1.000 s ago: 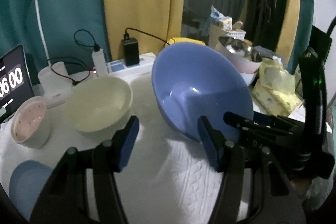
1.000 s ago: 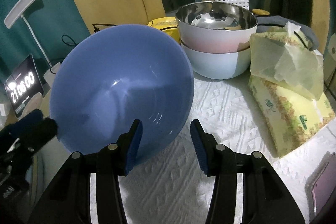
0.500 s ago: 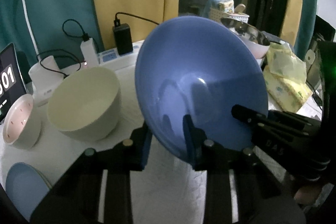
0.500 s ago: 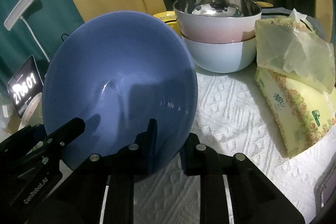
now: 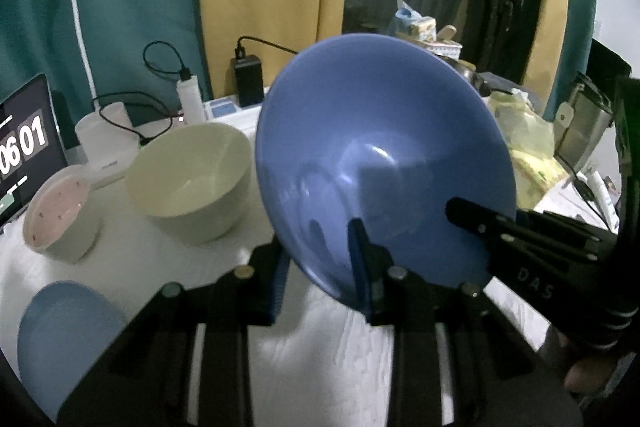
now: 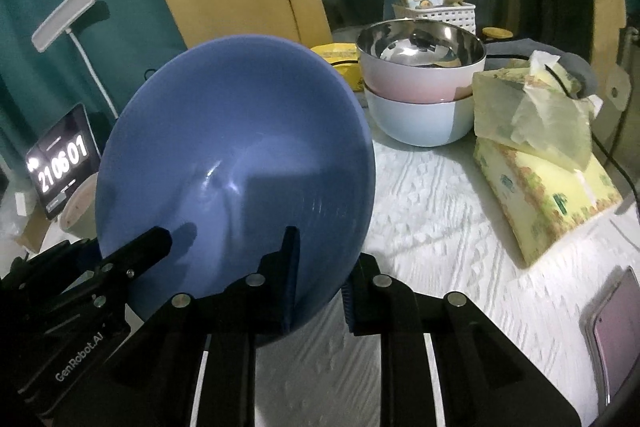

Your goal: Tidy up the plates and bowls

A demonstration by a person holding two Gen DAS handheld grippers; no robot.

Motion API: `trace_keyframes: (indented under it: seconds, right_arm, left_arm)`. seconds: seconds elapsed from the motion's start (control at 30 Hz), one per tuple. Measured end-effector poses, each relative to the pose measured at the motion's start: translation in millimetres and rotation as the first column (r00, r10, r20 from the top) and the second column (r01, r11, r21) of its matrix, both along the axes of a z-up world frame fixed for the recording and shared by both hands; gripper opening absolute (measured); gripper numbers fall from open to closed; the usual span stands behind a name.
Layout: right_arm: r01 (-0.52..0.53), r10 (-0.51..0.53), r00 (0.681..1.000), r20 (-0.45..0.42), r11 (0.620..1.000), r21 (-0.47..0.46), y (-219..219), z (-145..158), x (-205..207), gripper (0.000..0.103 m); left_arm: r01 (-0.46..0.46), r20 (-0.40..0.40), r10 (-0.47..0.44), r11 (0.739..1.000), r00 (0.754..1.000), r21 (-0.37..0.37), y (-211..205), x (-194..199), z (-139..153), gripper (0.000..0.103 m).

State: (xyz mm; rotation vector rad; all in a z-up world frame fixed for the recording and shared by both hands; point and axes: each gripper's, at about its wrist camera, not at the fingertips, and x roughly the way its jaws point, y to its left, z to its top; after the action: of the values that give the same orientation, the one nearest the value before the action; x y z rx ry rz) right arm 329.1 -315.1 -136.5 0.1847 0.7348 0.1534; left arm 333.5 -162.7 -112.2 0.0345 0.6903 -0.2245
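A large blue bowl [image 5: 384, 163] hangs tilted above the white cloth, its inside facing both cameras. My left gripper [image 5: 320, 267] is shut on its lower rim, one pad inside and one outside. My right gripper [image 6: 320, 275] is shut on the blue bowl [image 6: 236, 163] at a nearby part of the rim. Each gripper shows in the other's view: the right gripper [image 5: 480, 223] at the bowl's right edge, the left gripper [image 6: 148, 247] at its lower left. A cream bowl [image 5: 192, 179] stands to the left. A pink steel-lined bowl [image 6: 420, 67] sits stacked in a white bowl [image 6: 416, 123] behind.
A light blue plate [image 5: 64, 339] lies at the near left, a small pink-topped cup [image 5: 60, 211] behind it. Yellow tissue packs [image 6: 536, 163] lie on the right, a phone [image 6: 616, 339] at the near right edge. A clock screen [image 6: 60, 163], lamp and chargers line the back left.
Both grippers have shut on the blue bowl's rim. The bowl has come off the cloth and tipped up, and now fills more of both views.
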Motion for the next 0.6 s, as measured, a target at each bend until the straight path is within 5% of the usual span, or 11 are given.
trace_keyframes:
  seconds: [0.6]
  right_arm:
    - [-0.029, 0.029, 0.999, -0.014, 1.000, 0.007, 27.5, 13.9, -67.1, 0.021]
  left_arm:
    - [-0.025, -0.051, 0.023, 0.999, 0.998, -0.040, 34.3, -67.8, -1.4, 0.029]
